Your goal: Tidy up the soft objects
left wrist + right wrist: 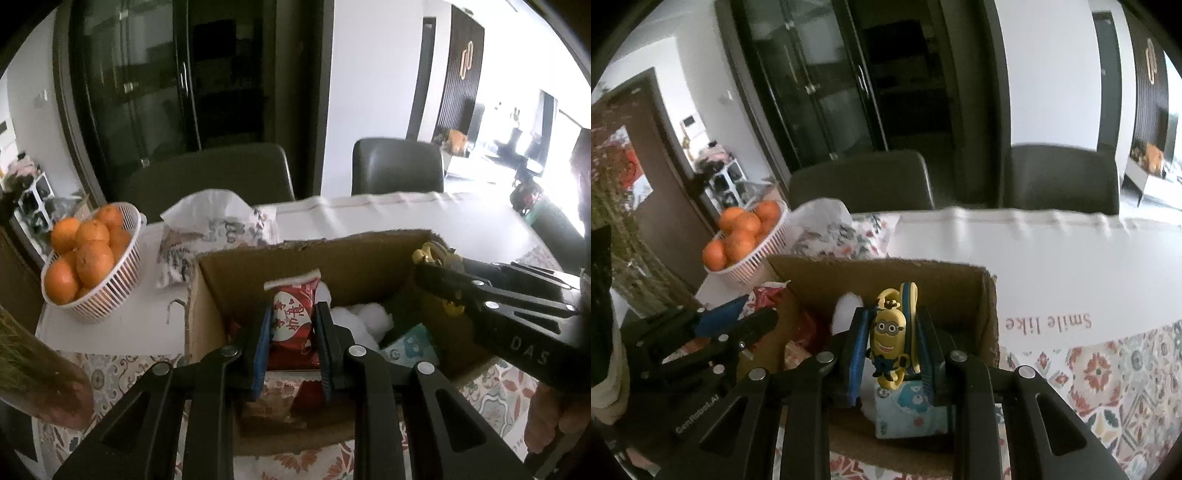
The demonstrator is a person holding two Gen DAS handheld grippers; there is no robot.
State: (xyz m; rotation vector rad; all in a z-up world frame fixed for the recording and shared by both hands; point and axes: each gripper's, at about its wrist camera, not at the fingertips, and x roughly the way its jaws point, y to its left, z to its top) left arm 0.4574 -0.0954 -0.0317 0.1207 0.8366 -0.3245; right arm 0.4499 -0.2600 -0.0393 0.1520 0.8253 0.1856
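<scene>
Left wrist view: left fingers (328, 343) pinching red snack packet (293, 321); right fingers (858, 350) pinching yellow minion toy (888, 339) above cardboard box (991, 317).

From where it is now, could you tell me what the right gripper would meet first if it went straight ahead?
Probably the far wall of the cardboard box, beyond the minion toy held in the right gripper; depth is unclear.
</scene>
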